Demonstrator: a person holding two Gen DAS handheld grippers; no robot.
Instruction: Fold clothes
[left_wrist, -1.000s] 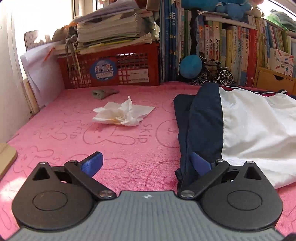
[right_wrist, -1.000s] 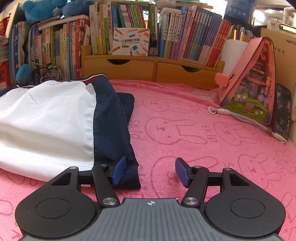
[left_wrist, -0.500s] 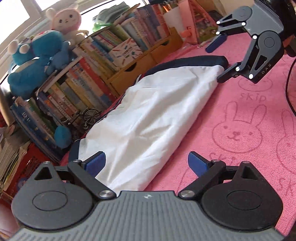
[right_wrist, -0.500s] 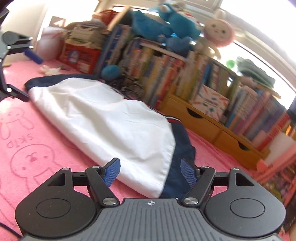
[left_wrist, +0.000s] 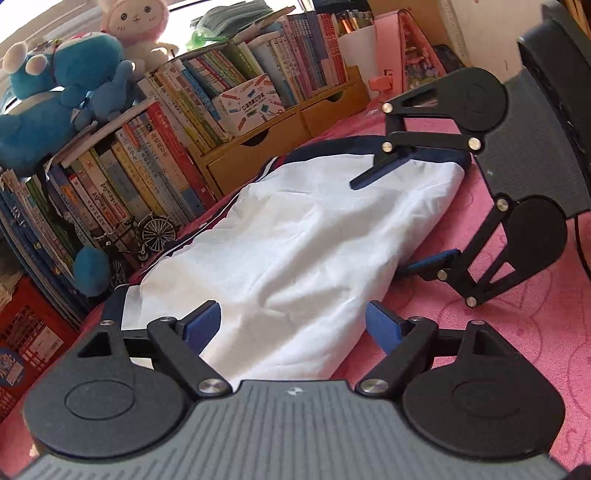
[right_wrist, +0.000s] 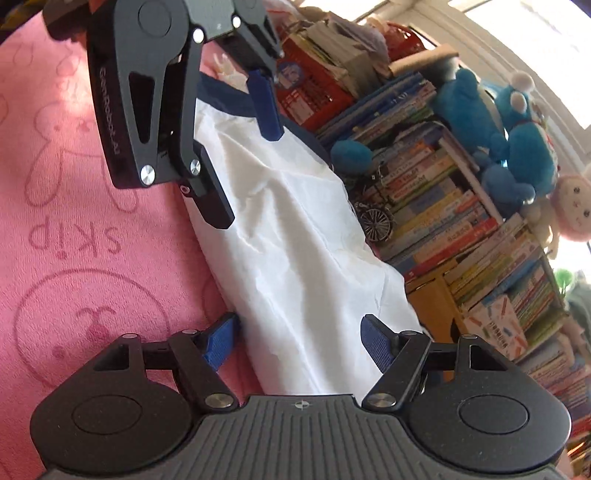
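Note:
A folded white and navy garment (left_wrist: 295, 243) lies on the pink bunny-print cloth (left_wrist: 517, 332). My left gripper (left_wrist: 295, 325) is open, its blue pads straddling one end of the garment. My right gripper (right_wrist: 299, 343) is open and straddles the opposite end of the garment (right_wrist: 295, 240). Each gripper shows in the other's view: the right one (left_wrist: 402, 218) at the far end of the garment, the left one (right_wrist: 240, 147) likewise. Neither jaw has closed on the fabric.
A long row of books (left_wrist: 166, 158) with blue and pink plush toys (left_wrist: 55, 96) on top runs behind the garment. Wooden drawers (left_wrist: 273, 144), a toy bicycle (left_wrist: 147, 232), a red crate (right_wrist: 314, 92) and a pink case (left_wrist: 406, 48) stand nearby.
Both grippers have turned to face each other and moved in over the garment's two ends, staying open. A second ago they pointed toward the shelf beside the garment.

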